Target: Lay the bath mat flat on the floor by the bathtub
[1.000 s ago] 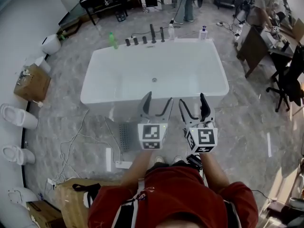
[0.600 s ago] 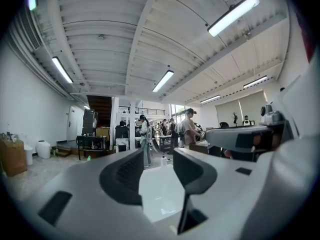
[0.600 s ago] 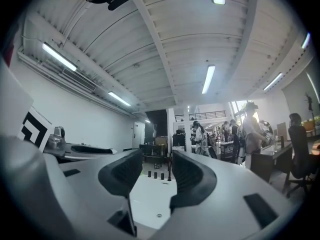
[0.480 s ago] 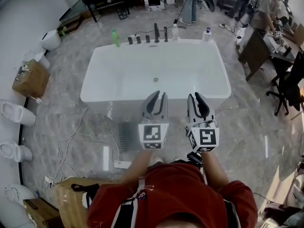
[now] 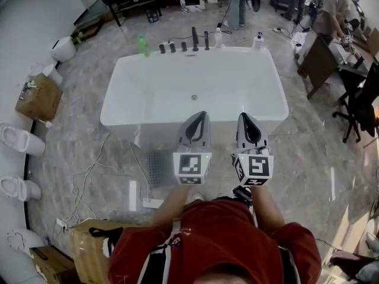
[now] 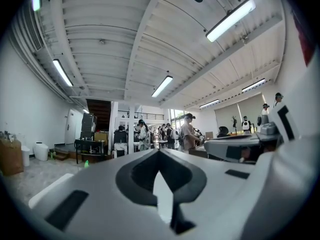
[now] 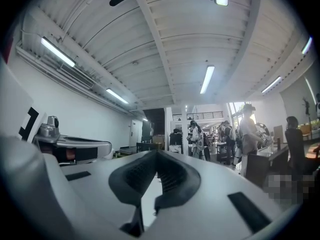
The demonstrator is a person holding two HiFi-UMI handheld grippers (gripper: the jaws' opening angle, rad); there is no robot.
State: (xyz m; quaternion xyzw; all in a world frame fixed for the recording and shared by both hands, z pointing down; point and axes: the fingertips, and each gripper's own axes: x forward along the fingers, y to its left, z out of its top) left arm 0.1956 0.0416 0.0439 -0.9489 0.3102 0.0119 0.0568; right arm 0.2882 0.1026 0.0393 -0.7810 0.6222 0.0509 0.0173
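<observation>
Overhead, person (image 5: pixel 219 241) facing white bathtub (image 5: pixel 148 93).
At its six o'clock, left gripper (image 5: pixel 198 118) and right gripper (image 5: pixel 244 119), side by side, fully closed, holding nothing.

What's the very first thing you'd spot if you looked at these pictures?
A big white bathtub fills the middle of the head view, standing empty on a grey marble floor. Just in front of its near edge, the left gripper and right gripper are held side by side, both shut with nothing in them.
</observation>
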